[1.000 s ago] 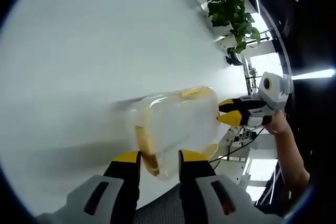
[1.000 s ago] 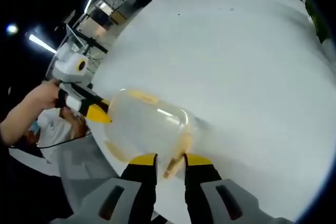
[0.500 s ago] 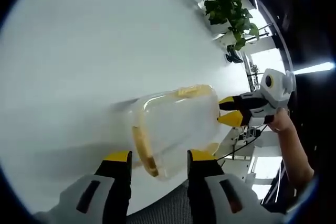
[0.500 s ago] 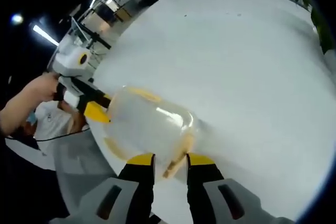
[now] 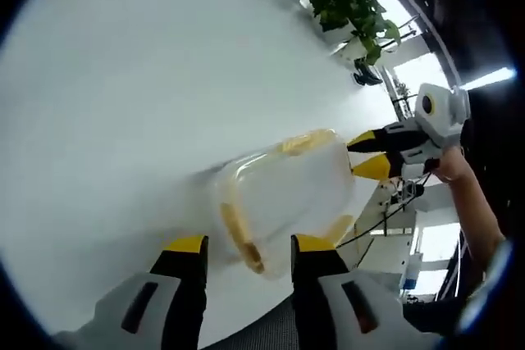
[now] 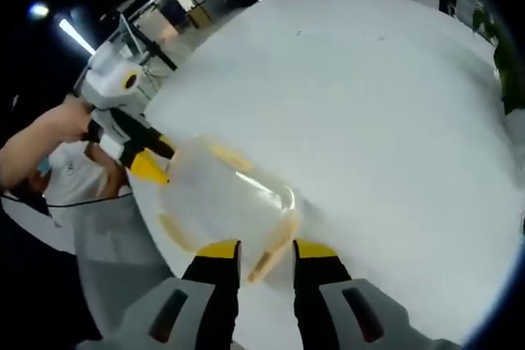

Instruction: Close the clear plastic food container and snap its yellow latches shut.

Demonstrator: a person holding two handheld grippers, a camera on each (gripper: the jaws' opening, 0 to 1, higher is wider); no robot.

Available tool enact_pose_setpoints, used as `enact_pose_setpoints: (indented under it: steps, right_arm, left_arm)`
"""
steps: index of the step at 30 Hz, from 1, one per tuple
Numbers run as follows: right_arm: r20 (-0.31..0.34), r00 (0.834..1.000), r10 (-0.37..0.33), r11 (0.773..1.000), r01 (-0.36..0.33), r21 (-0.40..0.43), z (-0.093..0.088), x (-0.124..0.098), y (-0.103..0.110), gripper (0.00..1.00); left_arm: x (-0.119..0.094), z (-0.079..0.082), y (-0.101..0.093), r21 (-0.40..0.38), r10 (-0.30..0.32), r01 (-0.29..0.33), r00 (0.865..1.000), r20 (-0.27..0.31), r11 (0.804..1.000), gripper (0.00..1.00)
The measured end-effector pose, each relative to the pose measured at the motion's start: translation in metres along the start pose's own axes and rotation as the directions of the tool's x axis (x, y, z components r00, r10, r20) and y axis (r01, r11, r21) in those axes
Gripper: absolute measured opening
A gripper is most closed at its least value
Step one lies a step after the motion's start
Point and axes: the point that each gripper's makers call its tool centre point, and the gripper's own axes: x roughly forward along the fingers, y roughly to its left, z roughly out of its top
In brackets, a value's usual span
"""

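Near the edge of the white table (image 5: 123, 96), the clear plastic food container (image 5: 283, 194) sits between both grippers, one at each short end. The left gripper (image 5: 246, 243) has its jaws spread apart either side of a yellow latch (image 5: 240, 234), not pinching it. The right gripper (image 6: 267, 247) straddles the opposite yellow latch (image 6: 271, 247) with its jaws close in, though whether they actually grip it, I cannot tell.

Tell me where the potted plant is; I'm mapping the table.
In the left gripper view, the potted plant stands at the white table's far edge, beyond the right gripper.
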Motion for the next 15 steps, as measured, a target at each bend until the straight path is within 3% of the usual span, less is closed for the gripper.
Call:
enact_pose_setpoints:
  steps: [7,15]
  right_arm:
    - [-0.005,1.000,-0.013,0.997,0.013,-0.075,0.008,-0.001,0.001,0.25]
    - [0.003,1.000,0.007,0.992,-0.006,-0.129,0.017,-0.001,0.012,0.27]
  left_arm:
    - [-0.006,0.010,-0.001,0.151,0.063,-0.065,0.998,0.018,0.986,0.40]
    - [-0.008,0.015,-0.009,0.340,0.107,-0.110,0.994,0.026,0.934,0.41]
